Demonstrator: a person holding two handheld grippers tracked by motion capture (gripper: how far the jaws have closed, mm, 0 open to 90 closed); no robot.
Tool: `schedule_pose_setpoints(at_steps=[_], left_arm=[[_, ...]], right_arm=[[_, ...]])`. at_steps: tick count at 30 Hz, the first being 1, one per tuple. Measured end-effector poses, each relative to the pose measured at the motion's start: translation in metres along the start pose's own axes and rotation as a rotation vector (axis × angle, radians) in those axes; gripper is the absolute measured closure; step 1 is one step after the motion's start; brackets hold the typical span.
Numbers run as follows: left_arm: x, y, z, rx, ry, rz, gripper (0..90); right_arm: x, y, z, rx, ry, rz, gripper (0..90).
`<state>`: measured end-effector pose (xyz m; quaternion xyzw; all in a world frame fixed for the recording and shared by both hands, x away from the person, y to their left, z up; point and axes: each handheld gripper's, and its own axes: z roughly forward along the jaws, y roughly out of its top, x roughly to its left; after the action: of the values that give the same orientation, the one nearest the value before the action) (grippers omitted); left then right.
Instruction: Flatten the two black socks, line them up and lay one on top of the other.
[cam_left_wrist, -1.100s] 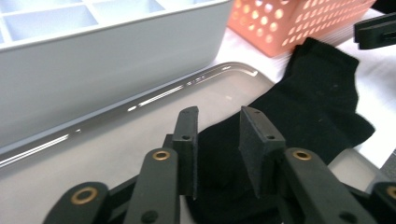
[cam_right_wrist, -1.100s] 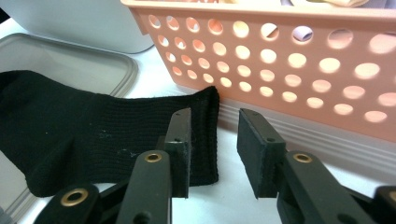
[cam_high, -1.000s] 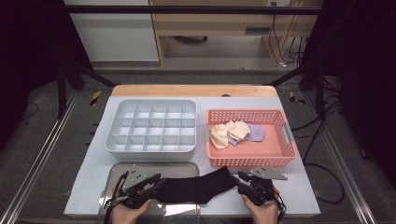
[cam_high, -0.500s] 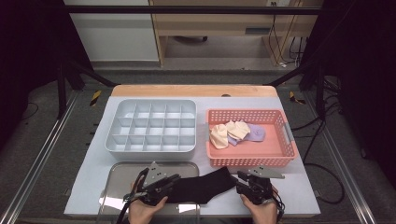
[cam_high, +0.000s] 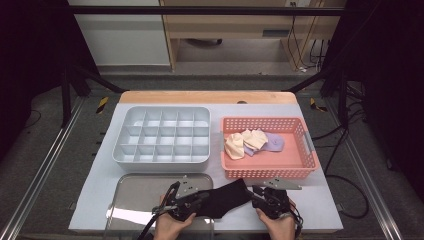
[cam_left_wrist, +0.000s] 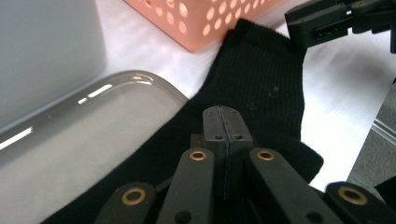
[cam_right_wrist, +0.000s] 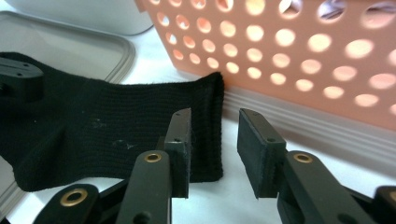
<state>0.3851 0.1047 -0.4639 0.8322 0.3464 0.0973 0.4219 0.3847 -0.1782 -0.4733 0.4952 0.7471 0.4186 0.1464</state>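
Black ribbed knit, the sock (cam_high: 224, 198) is laid flat between the metal tray (cam_high: 131, 194) and pink basket (cam_high: 300, 170). The left gripper (cam_left_wrist: 222, 125) has just been closing: its 2 jaws now meet on the fabric. The right gripper (cam_right_wrist: 214, 150) stands part-open at the cuff, nothing gripped. Soft, light, limp material; hold is best taken at both ends.

Bright overhead light, dark surround, tray (cam_high: 135, 200) glare, perhaps slightly soft

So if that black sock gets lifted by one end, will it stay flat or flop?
The black sock will probably flop: it is thin ribbed knit, already draped over the tray's rim. It looks light and should drag rather than slide. The left gripper pinching it suggests it bunches easily.
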Motion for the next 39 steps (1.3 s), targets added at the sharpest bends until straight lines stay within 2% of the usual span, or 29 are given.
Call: schedule_pose_setpoints(at_steps=[9, 10, 11, 21, 24, 28, 30, 35, 37, 38, 39], left_arm=[[0.001, -0.008, 0.008, 0.041, -0.008, -0.001, 89.7], [0.001, -0.008, 0.008, 0.041, -0.008, -0.001, 89.6], [0.001, -0.008, 0.008, 0.039, -0.009, -0.002, 89.6], [0.001, -0.009, 0.009, 0.036, -0.011, -0.004, 89.6], [0.001, -0.009, 0.009, 0.036, -0.012, -0.007, 89.6], [0.002, -0.008, 0.009, 0.035, -0.013, -0.009, 89.5], [0.002, -0.008, 0.008, 0.033, -0.018, -0.016, 89.1], [0.006, -0.003, -0.008, -0.004, -0.032, -0.025, 87.3], [0.016, -0.004, -0.034, -0.050, -0.026, -0.044, 86.6], [0.021, -0.005, -0.044, -0.064, -0.010, -0.047, 86.4], [0.021, -0.005, -0.044, -0.064, -0.010, -0.047, 86.2]], right_arm=[[0.000, -0.003, 0.011, 0.069, 0.010, 0.003, 67.9], [0.000, -0.003, 0.011, 0.069, 0.010, 0.003, 67.9], [-0.001, -0.005, 0.013, 0.071, 0.028, 0.029, 71.0], [0.001, -0.002, 0.011, 0.080, 0.029, 0.048, 81.4], [0.003, 0.001, 0.006, 0.058, 0.041, 0.044, 82.0], [0.010, 0.010, -0.012, -0.020, 0.071, 0.025, 82.0], [0.015, 0.015, -0.019, -0.041, 0.084, 0.006, 82.0], [0.028, 0.022, -0.026, -0.053, 0.097, -0.039, 82.0], [0.036, 0.025, -0.028, -0.054, 0.108, -0.066, 81.9], [0.038, 0.026, -0.029, -0.056, 0.111, -0.074, 81.9], [0.038, 0.026, -0.029, -0.056, 0.111, -0.074, 81.9]])
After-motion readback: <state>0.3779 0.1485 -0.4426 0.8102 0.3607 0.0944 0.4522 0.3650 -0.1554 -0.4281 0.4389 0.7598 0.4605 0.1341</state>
